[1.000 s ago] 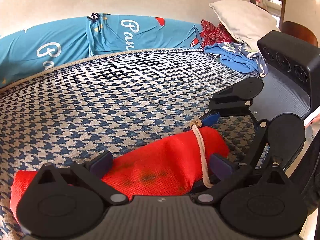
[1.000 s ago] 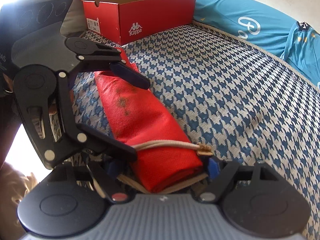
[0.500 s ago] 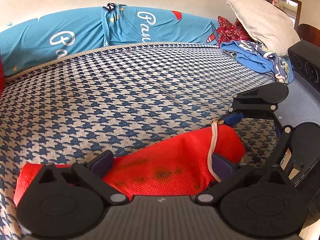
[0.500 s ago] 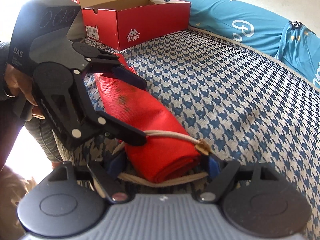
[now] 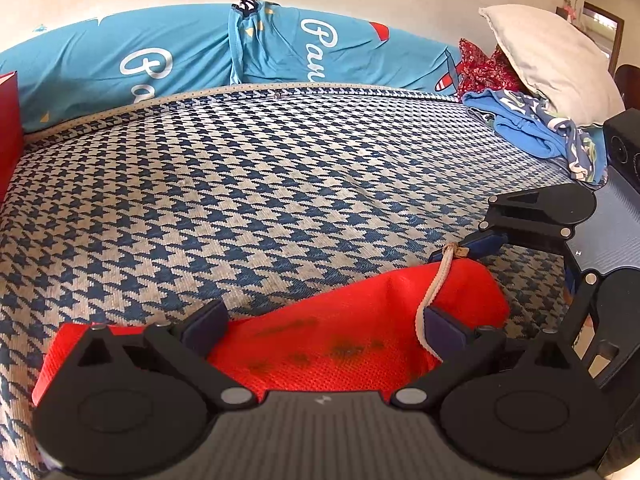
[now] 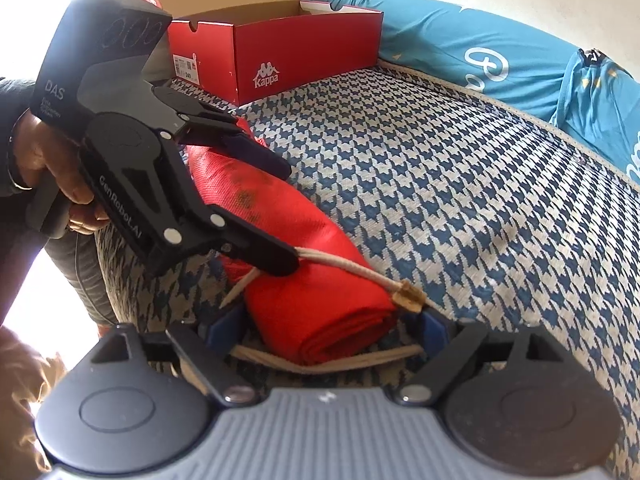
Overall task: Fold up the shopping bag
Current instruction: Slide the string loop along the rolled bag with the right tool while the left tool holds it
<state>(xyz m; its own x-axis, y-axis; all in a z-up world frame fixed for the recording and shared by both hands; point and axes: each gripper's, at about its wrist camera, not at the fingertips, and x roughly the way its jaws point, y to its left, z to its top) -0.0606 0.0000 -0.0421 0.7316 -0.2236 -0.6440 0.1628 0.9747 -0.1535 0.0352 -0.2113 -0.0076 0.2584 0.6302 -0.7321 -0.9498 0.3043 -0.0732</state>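
I see the folded red bag [image 6: 304, 248] on the mattress [image 5: 280, 184]. My left gripper [image 5: 324, 326] and right gripper [image 6: 332, 330] are both spread, straddling it.

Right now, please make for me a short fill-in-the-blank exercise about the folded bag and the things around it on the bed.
1. The folded shopping bag is ____ in colour.
2. The shoe box behind the bag carries the brand name ____.
3. The lid of the shoe box is ____.
4. The cord handle lies ____ the bag's near end.

Missing words: red; Kappa; open; across
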